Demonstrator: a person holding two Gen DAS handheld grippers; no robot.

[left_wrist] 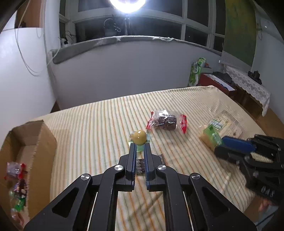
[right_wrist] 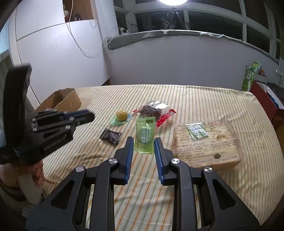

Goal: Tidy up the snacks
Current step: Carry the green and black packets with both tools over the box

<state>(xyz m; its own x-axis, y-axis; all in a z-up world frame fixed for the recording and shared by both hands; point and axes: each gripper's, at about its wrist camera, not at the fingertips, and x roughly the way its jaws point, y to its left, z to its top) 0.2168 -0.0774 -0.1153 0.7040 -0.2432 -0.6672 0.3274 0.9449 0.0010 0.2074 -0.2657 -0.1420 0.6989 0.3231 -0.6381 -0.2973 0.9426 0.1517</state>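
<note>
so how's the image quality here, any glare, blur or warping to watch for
Left wrist view: the lamp at the top edge blows out to white; the cardboard box and the snacks inside it smear at the left rim. Right wrist view: the same lamp glares, the other hand-held gripper is motion-blurred, and the window sill bows from fisheye distortion.
</note>
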